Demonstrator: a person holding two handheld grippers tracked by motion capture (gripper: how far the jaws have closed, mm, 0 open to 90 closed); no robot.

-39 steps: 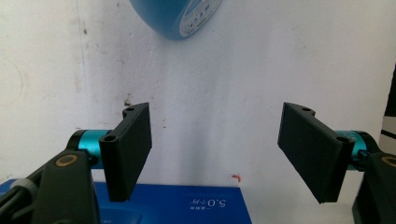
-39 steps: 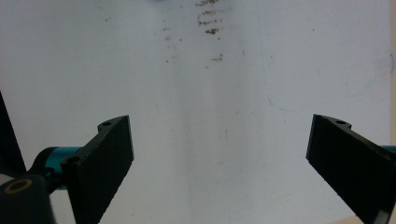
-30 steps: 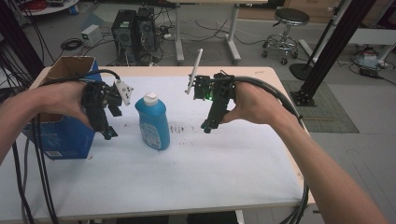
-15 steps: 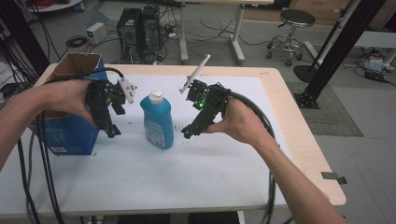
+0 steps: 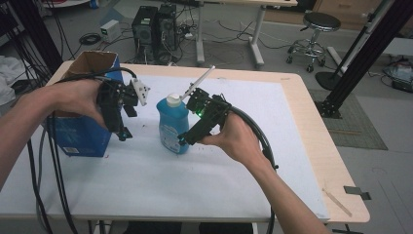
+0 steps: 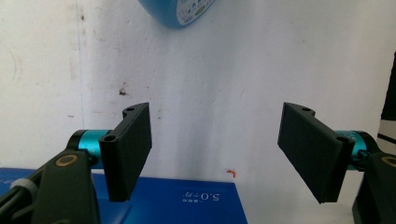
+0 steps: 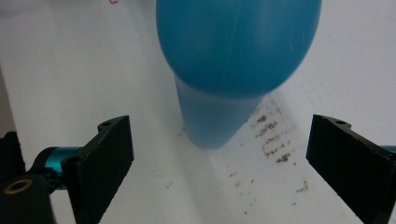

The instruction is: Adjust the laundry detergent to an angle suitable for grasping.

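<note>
Right tool (image 5: 184, 141) lower, nearer blue bottle (image 5: 172, 126)

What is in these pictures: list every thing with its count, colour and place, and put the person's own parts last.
bottle: one, blue with a white cap, upright near the middle of the table, just ahead of the right claw
box: one, blue outside and brown inside, open at the top, at the table's left edge
table: one, light wood with a white mat on top
stool: one, black seat on a metal base, on the floor behind the table
computer towers: two, black, on the floor behind the table
left claw: one, black, open, nothing between the jaws, above the box's near edge
right claw: one, black, open, aimed at the bottle
hands: two, one on each claw
</note>
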